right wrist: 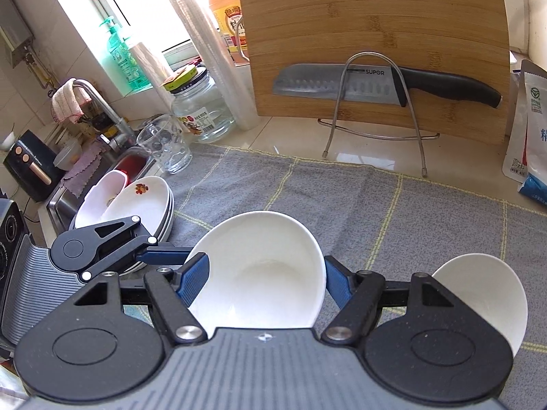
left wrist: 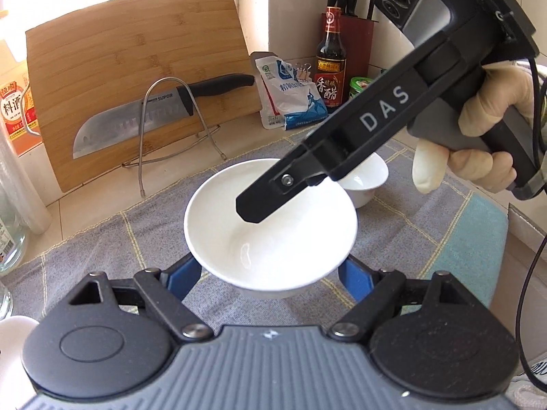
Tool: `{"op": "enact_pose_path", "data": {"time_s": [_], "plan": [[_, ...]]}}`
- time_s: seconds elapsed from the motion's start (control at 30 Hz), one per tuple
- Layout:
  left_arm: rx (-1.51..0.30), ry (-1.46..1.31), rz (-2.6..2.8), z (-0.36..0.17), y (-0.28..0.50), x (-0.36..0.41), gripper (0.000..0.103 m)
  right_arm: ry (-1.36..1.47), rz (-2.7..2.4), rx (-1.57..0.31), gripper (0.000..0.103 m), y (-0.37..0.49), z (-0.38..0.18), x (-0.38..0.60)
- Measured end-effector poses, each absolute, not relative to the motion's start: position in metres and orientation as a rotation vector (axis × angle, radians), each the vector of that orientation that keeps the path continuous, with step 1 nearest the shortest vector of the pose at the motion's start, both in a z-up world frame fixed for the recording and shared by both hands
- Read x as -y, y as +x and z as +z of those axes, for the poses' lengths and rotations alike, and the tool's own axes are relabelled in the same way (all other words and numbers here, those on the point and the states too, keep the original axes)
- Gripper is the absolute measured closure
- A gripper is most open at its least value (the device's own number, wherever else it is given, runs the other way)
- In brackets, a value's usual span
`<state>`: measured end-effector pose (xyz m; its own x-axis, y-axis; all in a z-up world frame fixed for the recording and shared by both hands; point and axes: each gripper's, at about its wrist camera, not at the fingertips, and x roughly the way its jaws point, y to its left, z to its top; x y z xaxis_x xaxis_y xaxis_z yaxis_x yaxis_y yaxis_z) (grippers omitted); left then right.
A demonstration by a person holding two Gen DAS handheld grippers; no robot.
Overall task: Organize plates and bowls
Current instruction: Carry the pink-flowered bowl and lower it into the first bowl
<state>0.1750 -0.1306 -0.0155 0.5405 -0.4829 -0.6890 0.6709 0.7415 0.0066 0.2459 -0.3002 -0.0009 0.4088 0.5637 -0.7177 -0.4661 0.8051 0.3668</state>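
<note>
In the right wrist view, at the far left, a stack of plates sits at the edge of the sink, the top plate bearing a small coloured motif. Just right of it lies the grey checked cloth spread over the bench. A drinking glass and a glass jar stand at the cloth's far left corner. Behind the cloth, a bamboo cutting board leans upright with a knife held across it in a wire rack.

Nearer the camera, the left claw reaches in from the left, one blue finger laid against the left side of the white bowl. The right claw stands half closed, its blue pads pressed on both sides of that same bowl. The bowl tilts, and I cannot tell whether it touches the cloth. To its right, a second white bowl sits on the cloth, partly hidden by the claw's linkage.

In the left wrist view, the left claw clamps the bowl between its pads. The right claw's black finger crosses over the bowl's rim, held by a gloved hand. The second bowl rests behind.
</note>
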Motion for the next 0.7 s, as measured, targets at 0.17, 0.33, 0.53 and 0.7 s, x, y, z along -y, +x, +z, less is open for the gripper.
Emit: {"op": "enact_pose_path", "data": {"time_s": [0.17, 0.33, 0.53, 0.7], "plan": [[-0.724, 0.270, -0.680, -0.010, 0.150, 0.123, 0.016, 0.104, 0.677, -0.951, 0.026, 0.226, 0.002, 0.291], [-0.730, 0.246, -0.657, -0.007, 0.126, 0.117, 0.016, 0.084, 0.705, -0.952, 0.026, 0.206, 0.006, 0.281], [-0.744, 0.218, -0.628, -0.007, 0.102, 0.111, 0.016, 0.064, 0.746, -0.954, 0.026, 0.185, 0.007, 0.271], [-0.753, 0.202, -0.606, -0.005, 0.089, 0.105, 0.016, 0.057, 0.770, -0.957, 0.026, 0.175, 0.009, 0.264]]}}
